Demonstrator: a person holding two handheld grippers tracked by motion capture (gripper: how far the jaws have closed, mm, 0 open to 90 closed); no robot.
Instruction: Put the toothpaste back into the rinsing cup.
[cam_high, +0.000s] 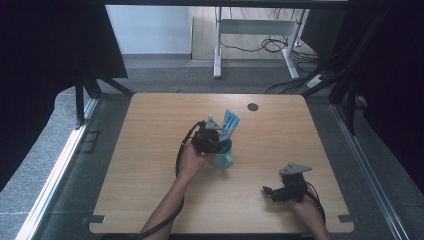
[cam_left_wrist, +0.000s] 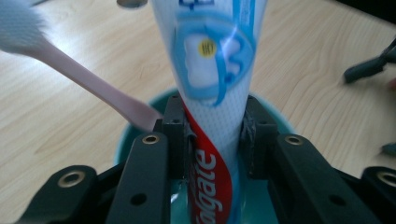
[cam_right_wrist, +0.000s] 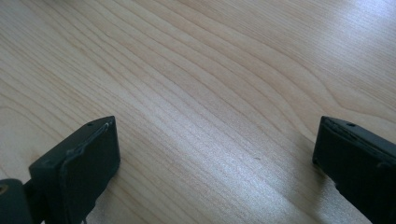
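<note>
A white, blue and red toothpaste tube stands upright in a teal cup at the table's middle. My left gripper is shut on the tube just above the cup's rim. A pale pink toothbrush leans out of the cup to the left. In the high view the tube pokes up beside the left gripper. My right gripper lies low near the front right of the table, open with bare wood between its jaws.
The wooden table has a dark round grommet near its far edge. Beyond the table stand a white desk frame and loose cables on a grey floor. Dark curtains hang on both sides.
</note>
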